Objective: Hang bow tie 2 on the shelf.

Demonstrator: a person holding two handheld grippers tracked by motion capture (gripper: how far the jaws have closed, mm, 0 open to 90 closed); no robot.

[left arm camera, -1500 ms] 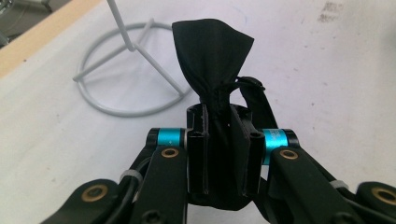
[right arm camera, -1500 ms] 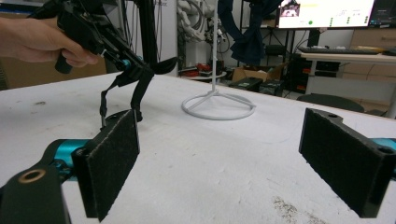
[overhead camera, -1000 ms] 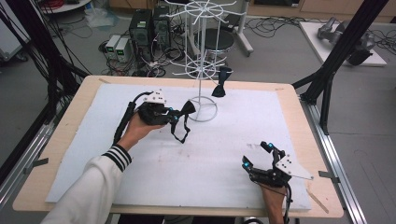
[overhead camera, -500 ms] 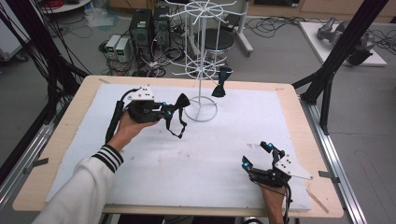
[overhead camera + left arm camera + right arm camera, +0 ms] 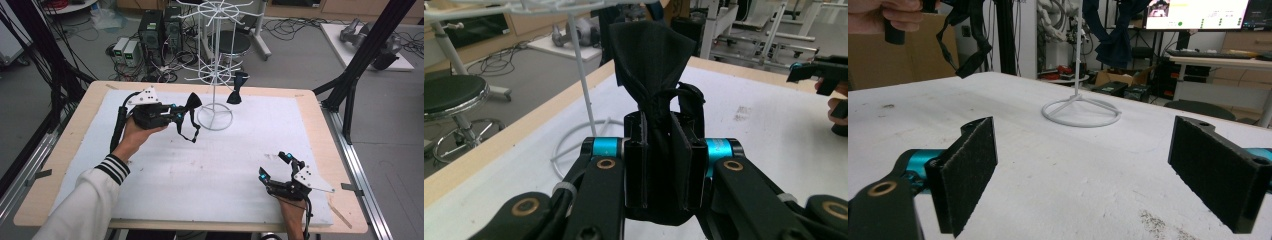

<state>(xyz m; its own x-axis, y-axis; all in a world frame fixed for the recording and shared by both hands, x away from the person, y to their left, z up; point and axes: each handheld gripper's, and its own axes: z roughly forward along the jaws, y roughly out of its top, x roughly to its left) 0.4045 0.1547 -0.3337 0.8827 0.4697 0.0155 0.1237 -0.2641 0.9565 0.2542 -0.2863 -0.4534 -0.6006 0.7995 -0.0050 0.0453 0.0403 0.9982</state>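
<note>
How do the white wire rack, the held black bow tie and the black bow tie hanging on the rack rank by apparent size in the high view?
1. White wire rack
2. Held black bow tie, strap included
3. Hanging black bow tie; it is farther away, so the ties' order is unsure.

Grey floor (image 5: pixel 380 115) strewn with cables (image 5: pixel 300 27), computer towers (image 5: pixel 150 32) behind the wooden worktop (image 5: pixel 320 130), round black stool (image 5: pixel 229 42), black frame struts (image 5: pixel 370 50), lit monitor (image 5: pixel 1198 14) on a desk

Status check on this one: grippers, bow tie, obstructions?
Left gripper shut on black bow tie, held off the table. Right gripper open, empty. Wire rack just ahead.
</note>
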